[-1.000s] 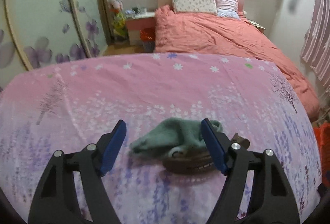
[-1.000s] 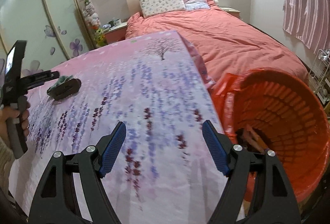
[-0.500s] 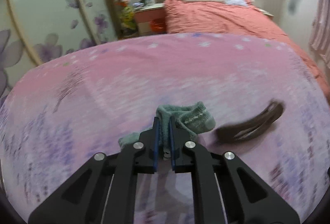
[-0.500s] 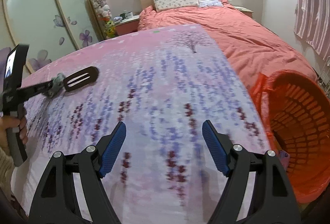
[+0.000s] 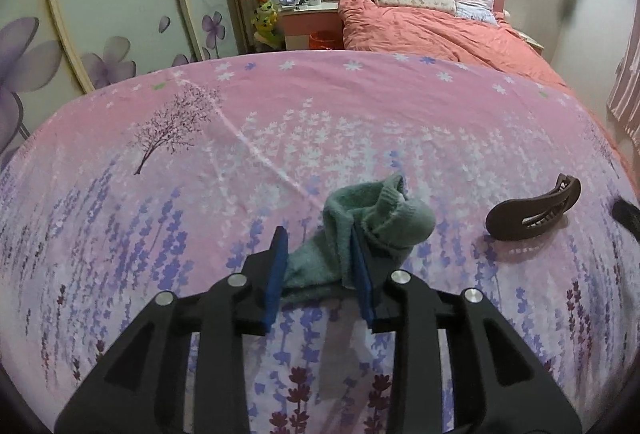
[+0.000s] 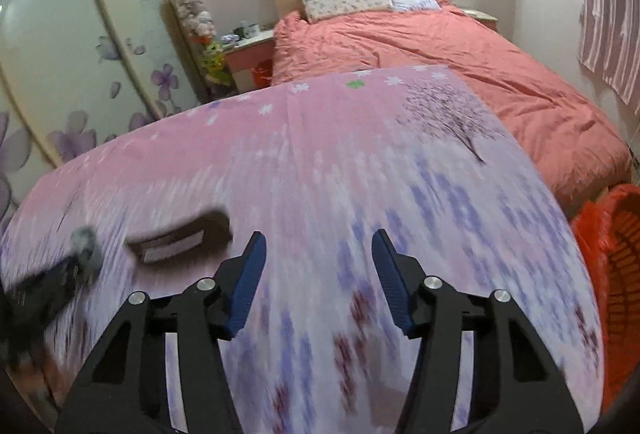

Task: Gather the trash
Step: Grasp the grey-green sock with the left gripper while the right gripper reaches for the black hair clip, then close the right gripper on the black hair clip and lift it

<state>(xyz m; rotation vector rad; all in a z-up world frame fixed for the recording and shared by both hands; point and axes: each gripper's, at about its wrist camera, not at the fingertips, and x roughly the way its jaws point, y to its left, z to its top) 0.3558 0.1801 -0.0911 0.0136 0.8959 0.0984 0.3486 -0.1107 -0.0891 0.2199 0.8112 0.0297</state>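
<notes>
A green sock (image 5: 376, 222) lies bunched on the pink flowered cloth (image 5: 280, 138). My left gripper (image 5: 320, 274) has its blue pads partly apart around the sock's near end, which sits between them. A brown hair clip (image 5: 532, 210) lies on the cloth to the sock's right, apart from it. In the right wrist view the clip (image 6: 180, 238) shows blurred at left, with the sock (image 6: 84, 242) and the left gripper beside it. My right gripper (image 6: 318, 274) is open and empty above the cloth, to the right of the clip.
An orange trash basket (image 6: 616, 274) stands past the cloth's right edge. A bed with a salmon duvet (image 5: 440, 30) lies beyond the cloth. A nightstand (image 5: 308, 22) and flowered wardrobe doors (image 5: 100, 14) stand at the back left.
My left gripper, shut tight on the sock half a second ago, has its pads wider apart now. The clip lies separate at the right. My right gripper swung left toward the clip, away from the basket.
</notes>
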